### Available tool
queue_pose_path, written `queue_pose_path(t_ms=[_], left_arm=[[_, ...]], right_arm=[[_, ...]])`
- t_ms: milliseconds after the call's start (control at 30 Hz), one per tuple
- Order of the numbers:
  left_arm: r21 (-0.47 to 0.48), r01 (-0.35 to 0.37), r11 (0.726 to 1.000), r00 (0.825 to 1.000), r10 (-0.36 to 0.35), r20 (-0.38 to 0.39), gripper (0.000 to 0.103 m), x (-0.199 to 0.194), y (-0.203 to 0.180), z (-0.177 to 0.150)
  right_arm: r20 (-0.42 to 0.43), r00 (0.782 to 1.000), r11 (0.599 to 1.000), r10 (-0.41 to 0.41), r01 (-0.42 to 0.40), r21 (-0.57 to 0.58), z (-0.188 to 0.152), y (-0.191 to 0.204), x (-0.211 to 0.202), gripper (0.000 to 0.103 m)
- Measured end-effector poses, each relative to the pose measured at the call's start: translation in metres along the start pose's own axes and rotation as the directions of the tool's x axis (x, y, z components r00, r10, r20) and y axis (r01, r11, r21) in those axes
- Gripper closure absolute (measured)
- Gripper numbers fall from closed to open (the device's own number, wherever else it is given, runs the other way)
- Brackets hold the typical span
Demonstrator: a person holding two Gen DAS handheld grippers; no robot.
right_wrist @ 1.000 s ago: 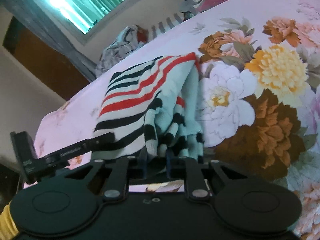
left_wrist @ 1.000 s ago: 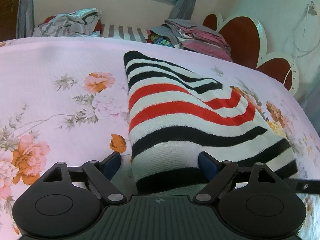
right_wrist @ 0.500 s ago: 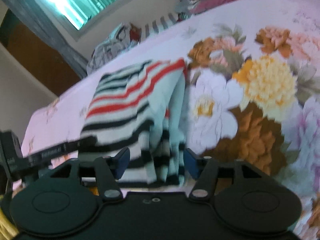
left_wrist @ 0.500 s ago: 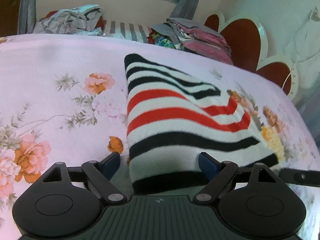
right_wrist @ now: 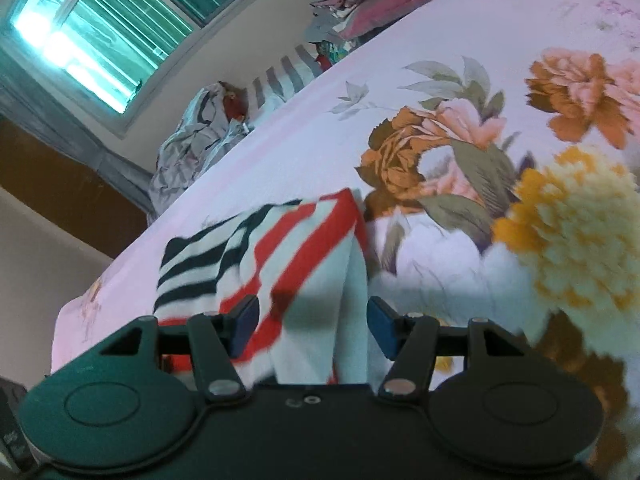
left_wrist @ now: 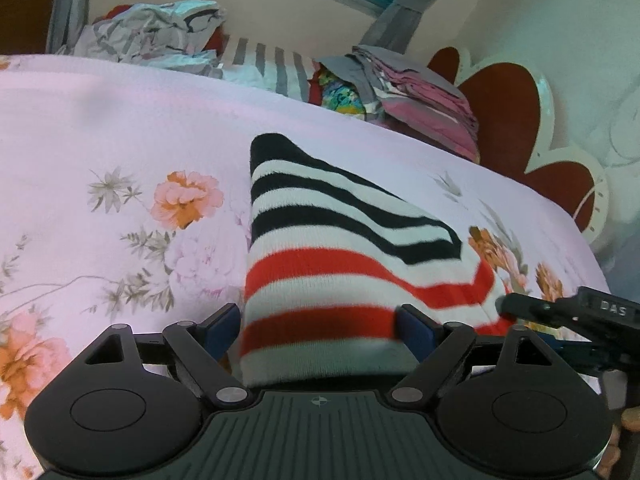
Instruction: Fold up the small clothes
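Observation:
A folded knit garment (left_wrist: 336,264) with white, black and red stripes lies on the pink floral bedsheet (left_wrist: 120,140). My left gripper (left_wrist: 320,330) is open, its blue pads on either side of the garment's near end. My right gripper (right_wrist: 314,326) is open too, with the garment's (right_wrist: 280,256) near folded edge between its pads. The right gripper's body (left_wrist: 576,312) shows at the right of the left wrist view, close beside the garment.
A crumpled grey pile of clothes (left_wrist: 156,32) and a stack of folded pink and grey clothes (left_wrist: 408,88) lie at the bed's far side under the window. A red and white headboard (left_wrist: 520,120) stands at the right.
My right gripper opened and let go of the garment's edge. Both grippers moved forward over the garment, so its near black stripes now lie under them.

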State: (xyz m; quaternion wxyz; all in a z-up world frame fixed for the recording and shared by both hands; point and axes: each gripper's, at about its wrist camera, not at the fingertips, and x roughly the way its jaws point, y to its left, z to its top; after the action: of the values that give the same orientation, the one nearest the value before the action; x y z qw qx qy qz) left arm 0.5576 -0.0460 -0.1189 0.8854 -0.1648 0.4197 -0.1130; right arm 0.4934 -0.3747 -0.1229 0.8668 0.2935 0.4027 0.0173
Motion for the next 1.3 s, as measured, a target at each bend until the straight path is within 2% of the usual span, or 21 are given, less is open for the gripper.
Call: queue_pose_path(t_ms=[33, 67, 167, 267, 333, 367, 433, 533, 600, 667, 767, 867, 967, 1100, 1200, 1300], left_arm=[[-0.003, -0.001, 1.0, 1.0, 0.001, 0.001, 0.018, 0.004, 0.0, 0.001], [-0.002, -0.002, 1.0, 1.0, 0.002, 0.003, 0.018, 0.007, 0.0, 0.002], [-0.002, -0.01, 1.0, 1.0, 0.01, 0.008, 0.018, 0.016, -0.001, 0.004], [-0.016, -0.011, 1.0, 1.0, 0.011, 0.007, 0.018, 0.025, 0.001, 0.004], [-0.019, -0.012, 1.0, 1.0, 0.012, 0.01, 0.018, 0.03, 0.002, 0.005], [-0.017, -0.015, 1.0, 1.0, 0.015, 0.014, 0.018, 0.032, 0.002, 0.005], [-0.003, -0.022, 1.0, 1.0, 0.022, 0.019, 0.018, 0.037, 0.002, 0.005], [0.008, -0.029, 1.0, 0.999, 0.029, 0.015, 0.014, 0.041, 0.002, 0.007], [-0.002, -0.024, 1.0, 1.0, 0.024, 0.015, 0.014, 0.038, 0.004, 0.009], [-0.016, -0.025, 1.0, 0.999, 0.026, 0.029, 0.014, 0.034, 0.003, 0.012], [-0.031, -0.015, 0.999, 0.999, 0.016, 0.041, 0.014, 0.034, 0.001, 0.019], [-0.001, -0.028, 1.0, 0.999, 0.028, 0.046, 0.014, 0.041, -0.005, 0.026], [0.002, -0.049, 0.999, 0.998, 0.048, 0.03, 0.014, 0.054, -0.007, 0.034], [-0.027, -0.072, 0.997, 0.997, 0.072, 0.008, 0.014, 0.069, 0.005, 0.039], [-0.005, -0.078, 0.997, 0.997, 0.078, 0.012, 0.014, 0.072, 0.004, 0.038], [-0.003, -0.086, 0.996, 0.996, 0.086, 0.01, 0.014, 0.068, 0.004, 0.038]], right_arm=[[0.01, 1.0, 1.0, -0.007, 0.007, -0.022, 0.002, 0.003, 0.004, 0.052], [0.024, 1.0, 0.998, -0.016, 0.018, -0.057, 0.002, 0.009, 0.008, 0.064], [0.072, 0.996, 0.983, -0.043, 0.055, -0.176, 0.0, 0.025, 0.012, 0.082], [0.149, 0.987, 0.955, -0.062, 0.103, -0.28, -0.004, 0.036, 0.013, 0.089], [0.193, 0.977, 0.932, -0.088, 0.149, -0.33, -0.006, 0.039, 0.016, 0.09], [0.189, 0.975, 0.924, -0.12, 0.179, -0.338, -0.008, 0.036, 0.02, 0.09], [0.148, 0.976, 0.932, -0.158, 0.197, -0.305, -0.011, 0.022, 0.033, 0.091], [0.137, 0.982, 0.949, -0.132, 0.165, -0.269, -0.009, 0.013, 0.03, 0.09], [0.149, 0.982, 0.957, -0.119, 0.154, -0.248, -0.004, 0.014, 0.021, 0.082], [0.177, 0.979, 0.96, -0.102, 0.143, -0.24, 0.001, 0.017, 0.011, 0.081], [0.218, 0.971, 0.949, -0.093, 0.153, -0.277, 0.008, 0.03, 0.008, 0.08], [0.212, 0.972, 0.92, -0.104, 0.175, -0.35, 0.01, 0.044, 0.022, 0.079], [0.198, 0.973, 0.909, -0.121, 0.189, -0.372, 0.01, 0.049, 0.036, 0.079], [0.185, 0.965, 0.885, -0.188, 0.248, -0.394, 0.011, 0.042, 0.053, 0.085], [0.201, 0.956, 0.858, -0.212, 0.281, -0.431, 0.006, 0.04, 0.06, 0.089], [0.196, 0.958, 0.864, -0.21, 0.275, -0.422, 0.007, 0.041, 0.056, 0.089]])
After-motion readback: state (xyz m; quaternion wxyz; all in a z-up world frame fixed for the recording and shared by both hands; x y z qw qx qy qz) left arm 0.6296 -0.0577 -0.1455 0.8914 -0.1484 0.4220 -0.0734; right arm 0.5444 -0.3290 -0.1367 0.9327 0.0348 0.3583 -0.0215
